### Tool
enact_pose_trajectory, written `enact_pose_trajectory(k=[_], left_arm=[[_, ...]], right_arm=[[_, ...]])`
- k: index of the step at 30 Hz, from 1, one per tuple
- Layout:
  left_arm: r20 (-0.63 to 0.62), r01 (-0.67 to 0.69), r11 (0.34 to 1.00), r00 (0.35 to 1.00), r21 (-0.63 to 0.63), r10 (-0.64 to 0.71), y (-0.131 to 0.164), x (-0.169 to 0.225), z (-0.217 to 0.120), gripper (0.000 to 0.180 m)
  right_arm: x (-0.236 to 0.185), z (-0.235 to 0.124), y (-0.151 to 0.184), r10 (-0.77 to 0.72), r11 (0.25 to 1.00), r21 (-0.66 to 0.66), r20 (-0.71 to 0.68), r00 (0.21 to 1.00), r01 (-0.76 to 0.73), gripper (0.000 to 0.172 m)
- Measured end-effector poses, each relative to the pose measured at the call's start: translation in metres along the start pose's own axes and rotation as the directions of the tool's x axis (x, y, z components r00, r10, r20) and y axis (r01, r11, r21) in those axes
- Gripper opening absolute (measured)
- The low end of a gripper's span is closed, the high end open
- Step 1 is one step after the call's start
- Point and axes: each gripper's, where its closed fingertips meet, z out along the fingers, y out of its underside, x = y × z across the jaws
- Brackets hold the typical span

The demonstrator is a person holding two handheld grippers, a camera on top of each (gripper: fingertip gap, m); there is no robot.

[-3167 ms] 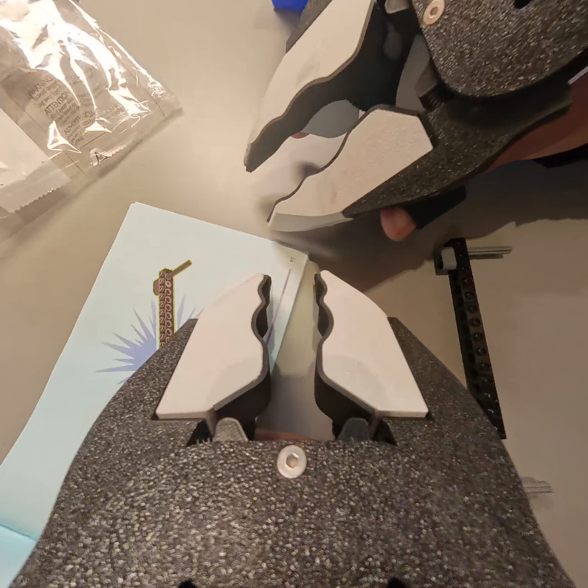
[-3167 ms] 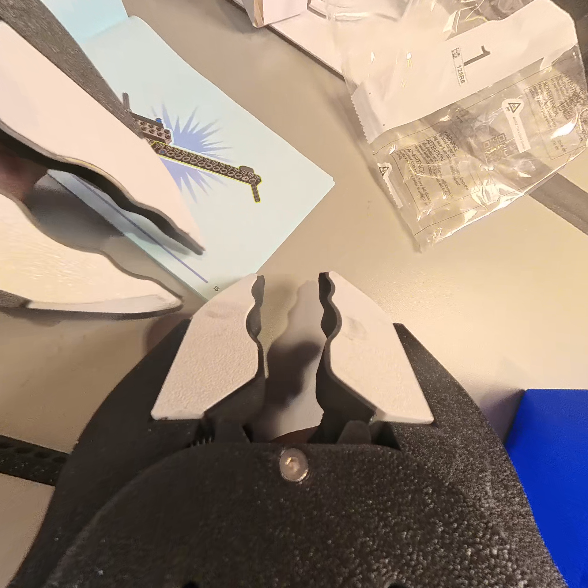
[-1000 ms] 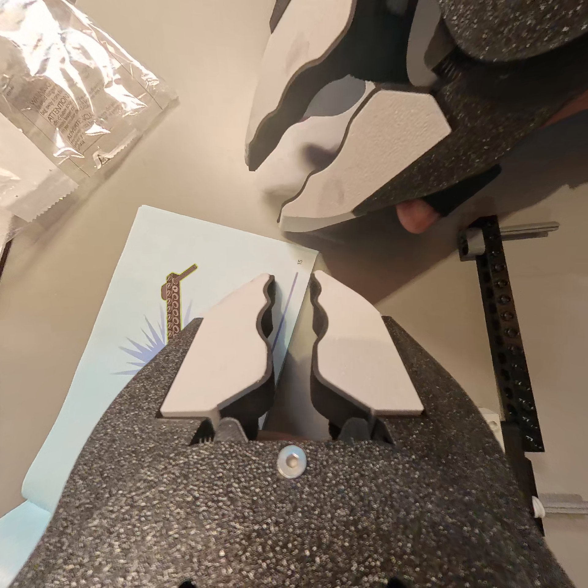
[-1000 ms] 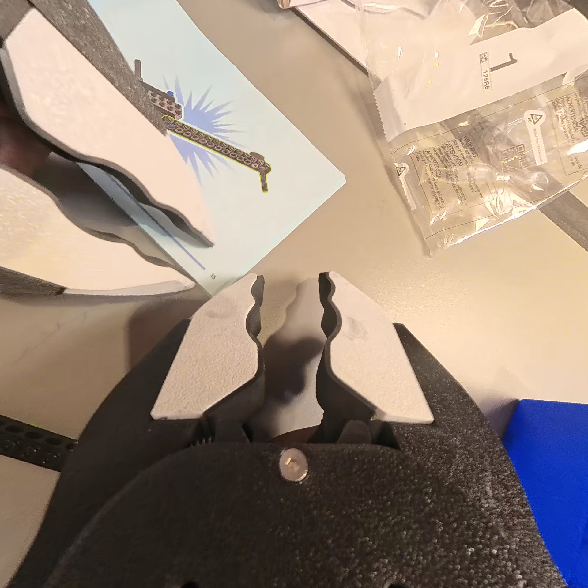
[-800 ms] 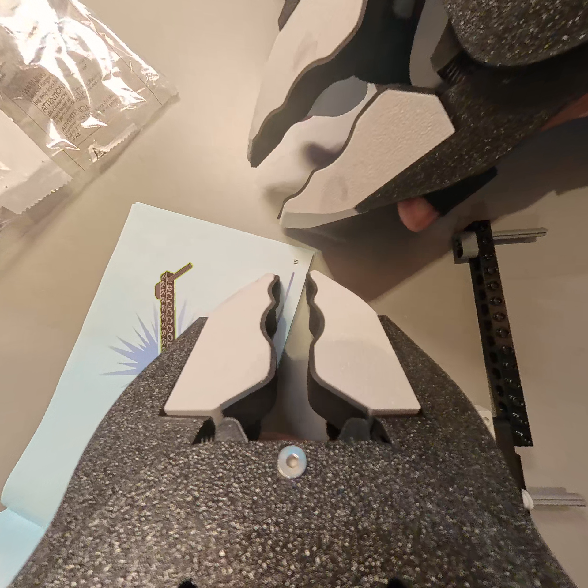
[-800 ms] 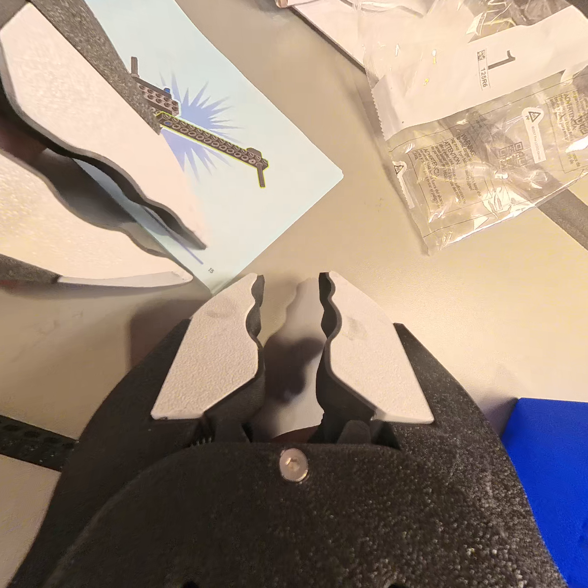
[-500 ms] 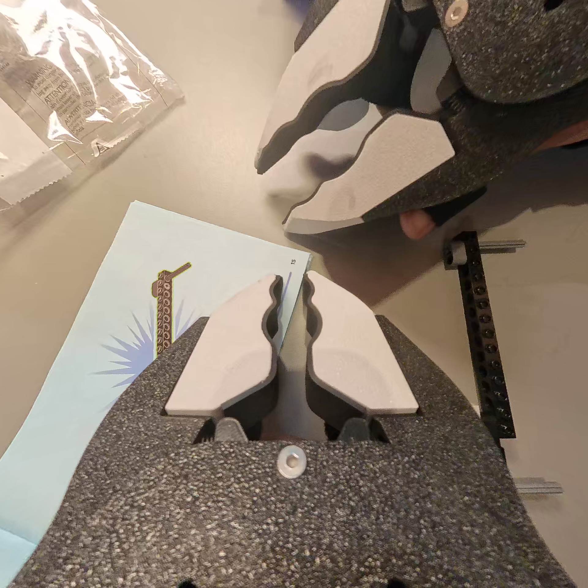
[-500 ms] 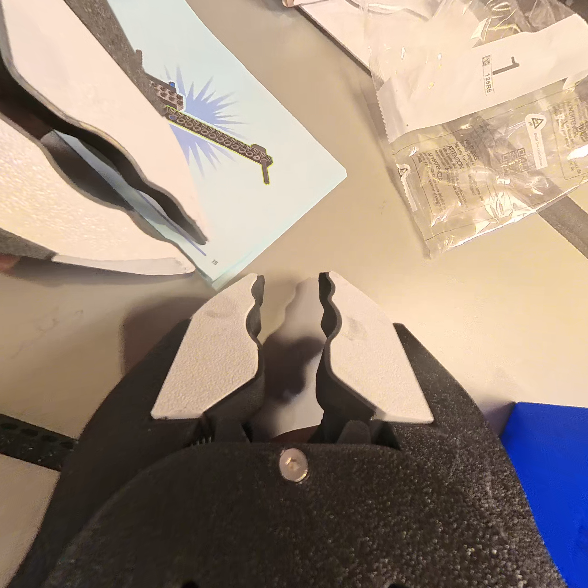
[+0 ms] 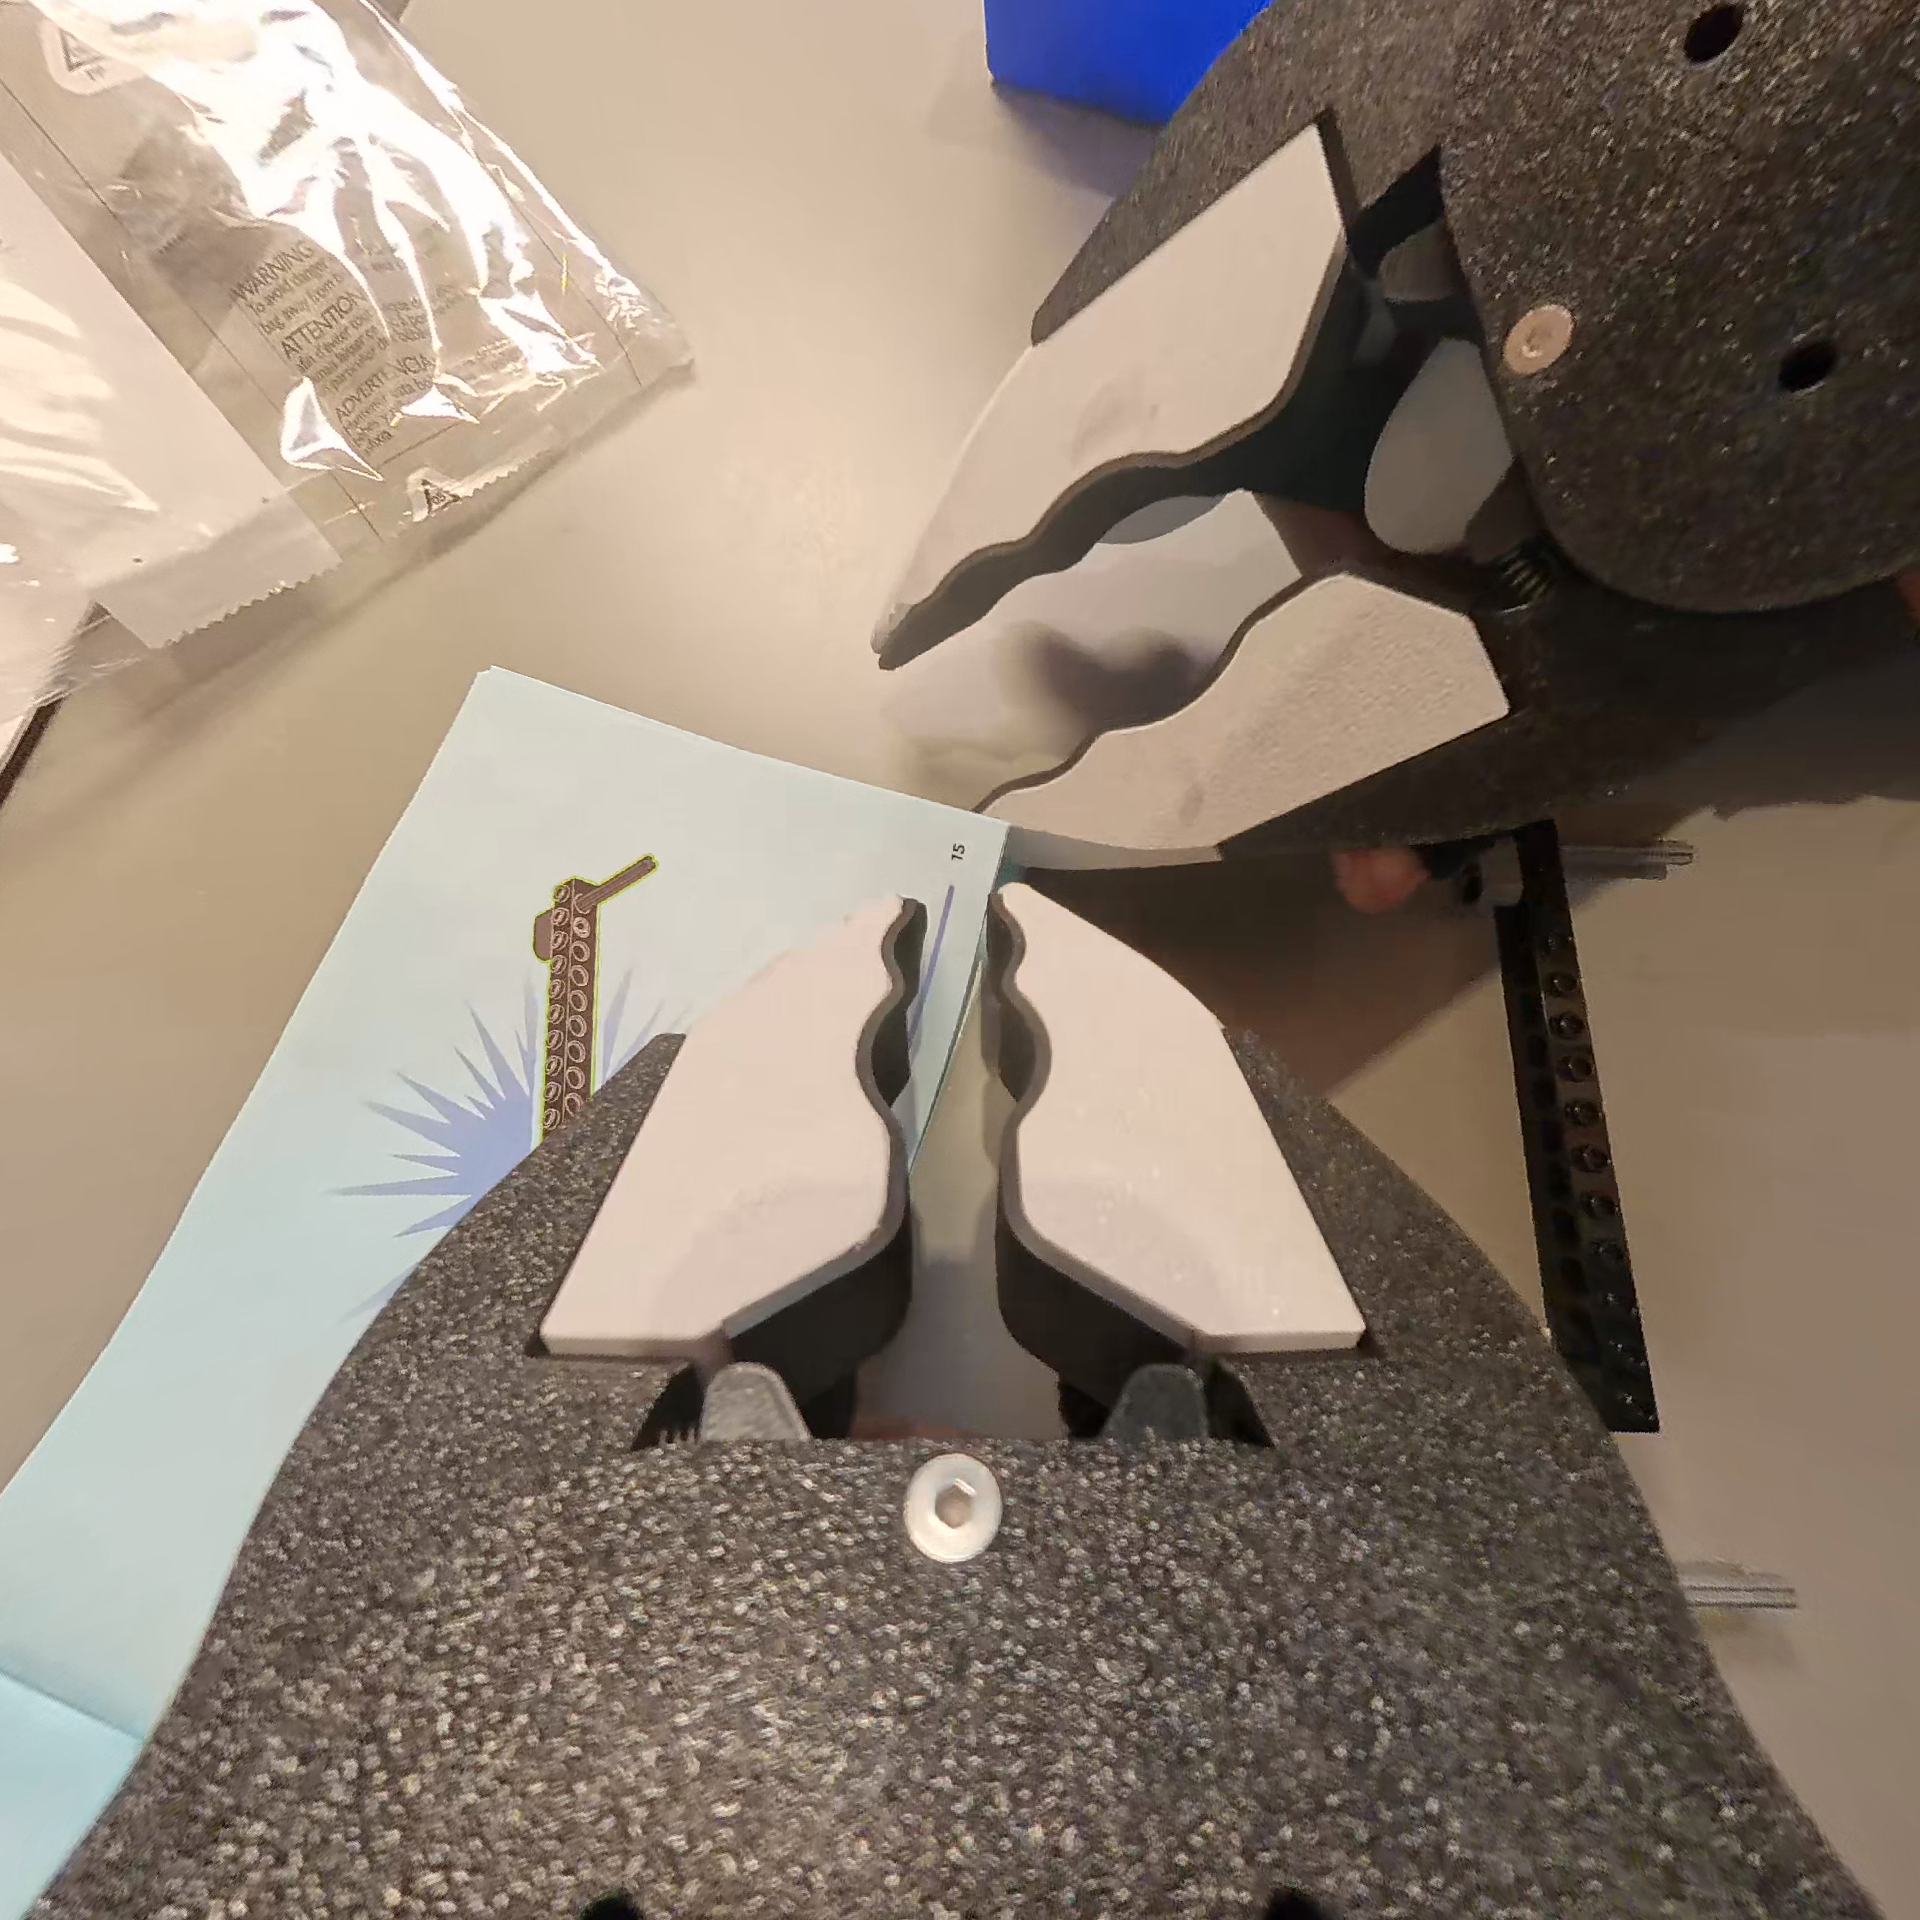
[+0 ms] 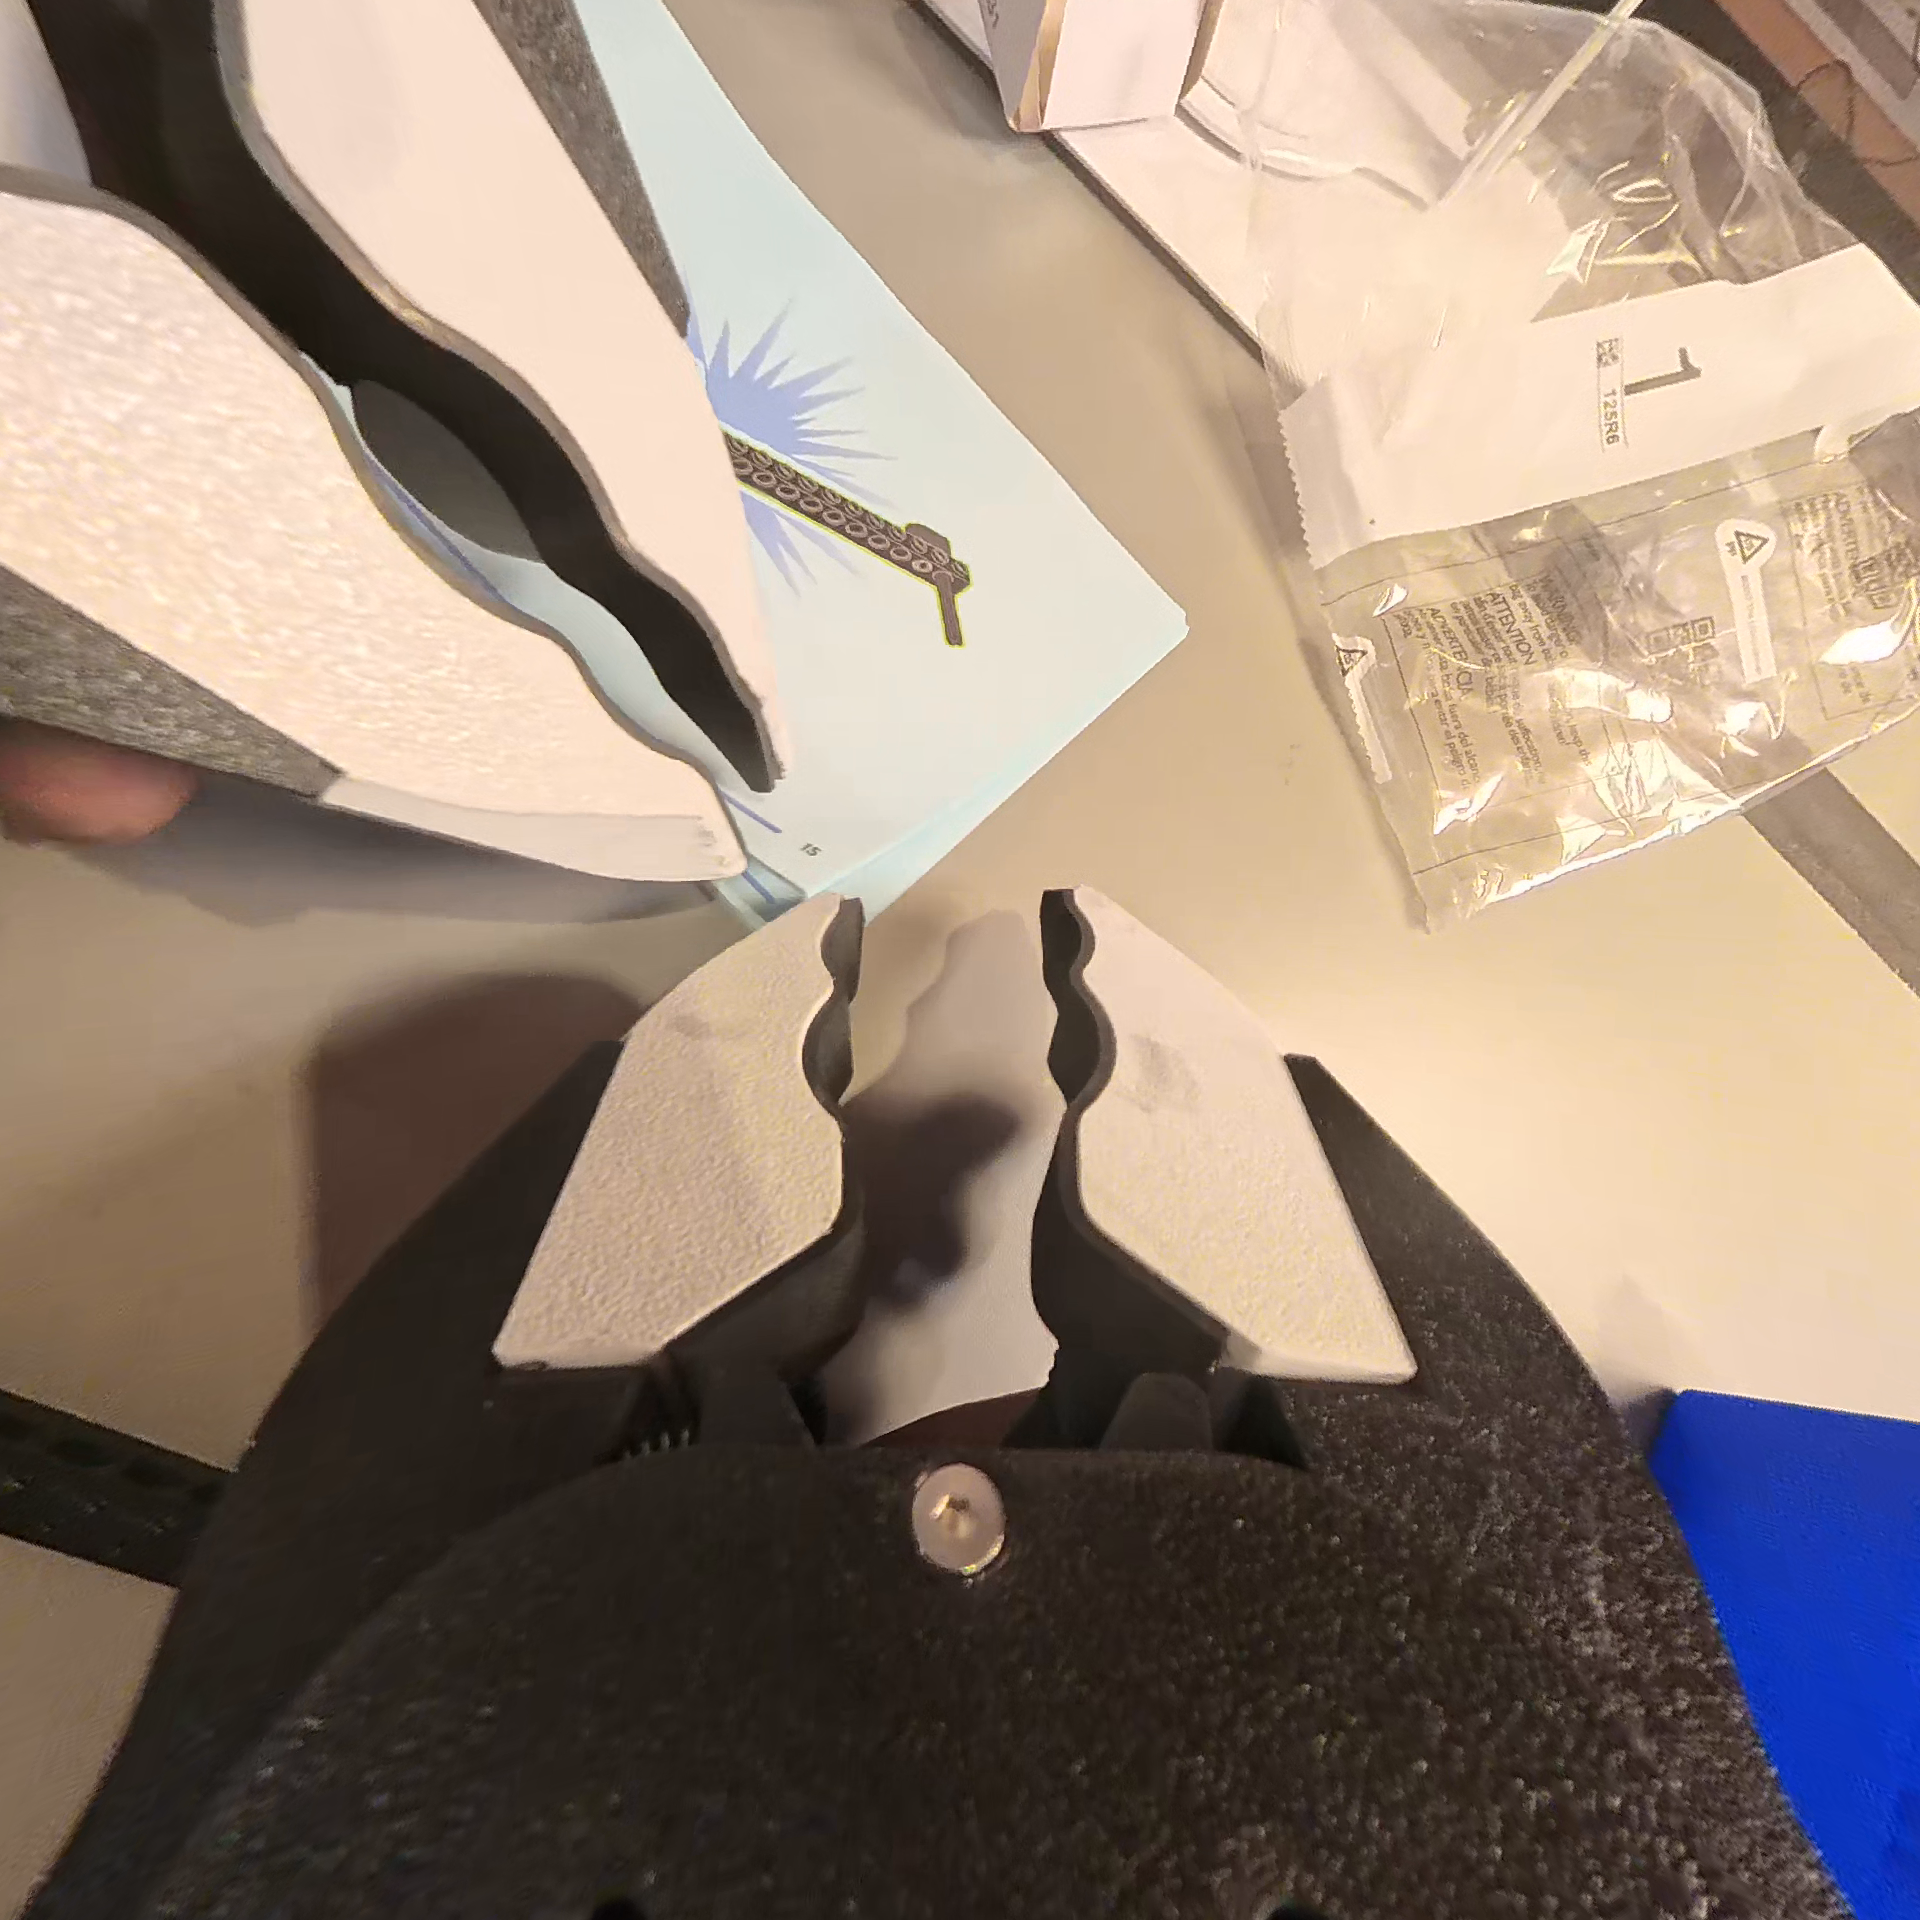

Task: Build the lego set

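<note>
Broadly, the tan surface (image 9: pixel 831 416) carries everything, and the light-blue booklet (image 9: pixel 675 831) is your landmark. It lies open and flat except at its numbered corner, where the top page bows upward.

A clear plastic bag (image 9: pixel 343 291) lies well apart from the booklet, beyond its far edge. A blue object (image 10: pixel 1787 1558) sits farther off, on the side away from the printed page. A long black perforated beam (image 9: pixel 1569 1143) lies off the booklet's loose edge, partly under your right hand.

Your left tongs (image 9: pixel 956 902) straddle that loose edge near the numbered corner. One finger (image 9: pixel 769 1122) is over the printed face and the other is past the edge. They are nearly closed but not clenched: a slit of air shows on each side of the paper, so the sheet is between them, not gripped. Your right tongs (image 10: pixel 951 899) are released and hold nothing. They hover over bare surface just beside the same corner, one tip close to the paper.

My judgement is that thin paper slips or creases easily. If you pinch, keep the fingers square to the edge and take only the raised sheet. Keep the right tip off the corner so it doesn't pin the pages beneath.
</note>
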Motion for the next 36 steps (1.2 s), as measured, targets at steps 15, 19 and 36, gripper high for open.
enact_pose_trajectory(k=[15,19,36], left_arm=[[-0.008,0.026,1.000,1.000,0.010,-0.026,0.000,-0.005,-0.005,0.012],[-0.005,0.032,0.999,0.999,0.012,-0.032,0.000,-0.006,-0.005,0.012],[-0.009,0.032,0.999,0.999,0.007,-0.032,0.001,-0.006,-0.005,0.013]], right_arm=[[-0.001,0.000,-0.003,-0.001,1.000,0.014,0.011,1.000,0.000,0.037],[0.005,-0.001,0.003,0.003,1.000,-0.010,-0.005,1.000,-0.003,0.037],[-0.001,0.002,-0.007,0.008,1.000,0.021,0.002,1.000,-0.008,0.039]])
